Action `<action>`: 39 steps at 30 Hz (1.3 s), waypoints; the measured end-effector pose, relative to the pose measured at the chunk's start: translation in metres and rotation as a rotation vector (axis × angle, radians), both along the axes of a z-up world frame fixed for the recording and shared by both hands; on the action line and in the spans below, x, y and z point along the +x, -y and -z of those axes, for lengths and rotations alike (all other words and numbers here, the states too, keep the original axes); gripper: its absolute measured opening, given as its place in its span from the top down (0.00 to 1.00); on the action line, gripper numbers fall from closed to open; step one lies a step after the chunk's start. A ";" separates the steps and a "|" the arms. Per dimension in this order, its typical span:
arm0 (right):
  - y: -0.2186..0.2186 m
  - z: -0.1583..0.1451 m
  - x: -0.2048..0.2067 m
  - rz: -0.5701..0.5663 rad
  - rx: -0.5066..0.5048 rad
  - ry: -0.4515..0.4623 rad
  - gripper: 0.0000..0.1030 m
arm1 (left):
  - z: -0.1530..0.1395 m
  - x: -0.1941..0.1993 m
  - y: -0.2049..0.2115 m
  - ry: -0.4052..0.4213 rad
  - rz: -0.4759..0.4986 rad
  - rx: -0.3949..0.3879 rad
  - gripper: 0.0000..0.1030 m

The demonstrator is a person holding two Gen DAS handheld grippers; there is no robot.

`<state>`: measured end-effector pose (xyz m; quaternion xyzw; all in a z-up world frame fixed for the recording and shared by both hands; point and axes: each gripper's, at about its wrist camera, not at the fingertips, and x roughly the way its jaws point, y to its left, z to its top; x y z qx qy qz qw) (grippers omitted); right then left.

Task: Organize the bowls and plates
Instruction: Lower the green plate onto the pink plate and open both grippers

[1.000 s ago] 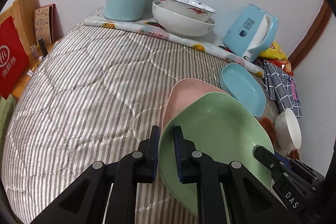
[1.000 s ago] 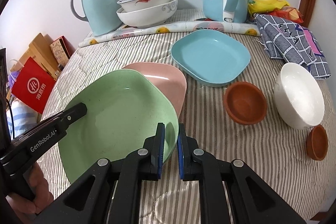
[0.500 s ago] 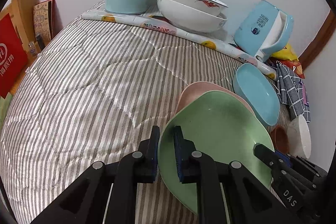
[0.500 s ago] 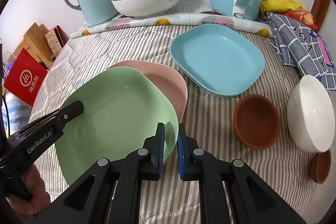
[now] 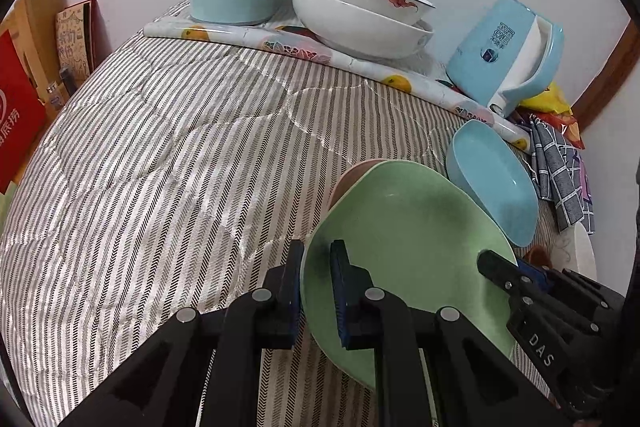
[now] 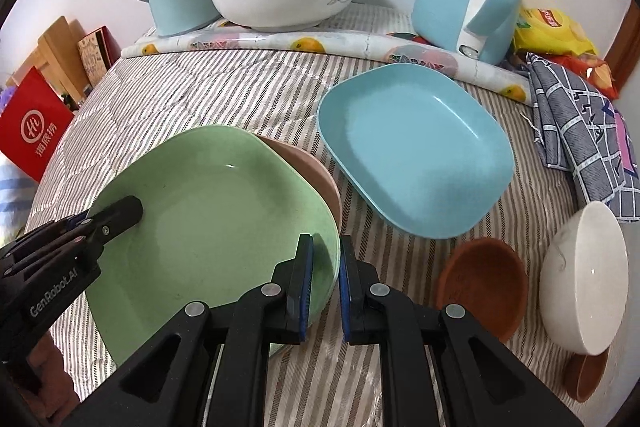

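Green plate (image 6: 208, 223): stiff, slick, light; sits over the pink plate (image 6: 316, 171), at 9 o'clock of the blue dish (image 6: 416, 151).
Left claw (image 5: 316, 291): pinching its rim.
Right claw (image 6: 324, 283): you pinch the opposite rim.

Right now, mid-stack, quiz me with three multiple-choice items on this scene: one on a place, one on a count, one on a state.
1. What lies directly under the green plate?
A. blue plate
B. pink plate
C. white bowl

2. How many brown bowls are on the striped quilt?
A. two
B. one
C. four

3. How do the tongs hold the green plate?
A. both clamp its rim
B. only the left clamps it
C. neither touches it

Answers:
1 B: the pink plate peeks out beneath it.
2 A: a larger brown bowl and a smaller brown bowl show.
3 A: left tongs and right tongs each straddle an edge.
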<state>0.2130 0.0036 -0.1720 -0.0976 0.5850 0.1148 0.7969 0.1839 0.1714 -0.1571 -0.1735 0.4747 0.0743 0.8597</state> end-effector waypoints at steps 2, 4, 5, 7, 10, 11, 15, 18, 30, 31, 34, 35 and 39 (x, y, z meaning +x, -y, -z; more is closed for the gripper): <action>-0.001 0.001 0.002 -0.007 0.000 0.008 0.87 | 0.001 0.000 0.000 -0.003 -0.002 -0.003 0.87; -0.003 0.002 0.005 -0.009 -0.002 0.011 0.87 | 0.001 0.000 0.000 -0.007 0.000 -0.005 0.87; -0.004 0.002 0.007 -0.012 -0.002 0.013 0.86 | 0.001 0.001 0.000 -0.009 -0.001 -0.005 0.87; -0.004 0.003 0.008 -0.014 0.005 0.017 0.86 | 0.000 0.000 0.000 -0.013 0.000 -0.002 0.87; -0.005 0.002 0.010 -0.014 0.012 0.027 0.85 | -0.002 0.000 0.000 -0.023 -0.004 0.000 0.85; -0.005 0.001 0.010 -0.014 0.018 0.029 0.84 | -0.003 -0.001 0.000 -0.024 -0.002 -0.002 0.78; -0.005 -0.005 0.007 -0.015 0.036 0.040 0.64 | -0.010 -0.007 0.004 -0.010 0.006 0.031 0.56; -0.001 -0.014 0.000 -0.011 0.040 0.066 0.59 | -0.015 -0.010 0.004 -0.002 0.003 0.036 0.53; 0.011 -0.010 -0.016 0.021 0.119 -0.006 0.71 | -0.028 -0.026 0.010 0.009 -0.005 0.051 0.53; 0.010 -0.008 -0.015 0.019 0.134 -0.014 0.76 | -0.029 -0.027 0.010 0.010 -0.005 0.052 0.53; 0.006 -0.006 -0.012 0.027 0.120 0.009 0.85 | -0.030 -0.028 0.010 0.013 -0.005 0.059 0.53; 0.005 -0.006 -0.010 0.024 0.108 0.019 0.86 | -0.030 -0.028 0.009 0.014 -0.008 0.057 0.53; 0.004 -0.006 -0.003 0.020 0.086 0.028 0.87 | -0.030 -0.028 0.007 0.016 -0.012 0.057 0.53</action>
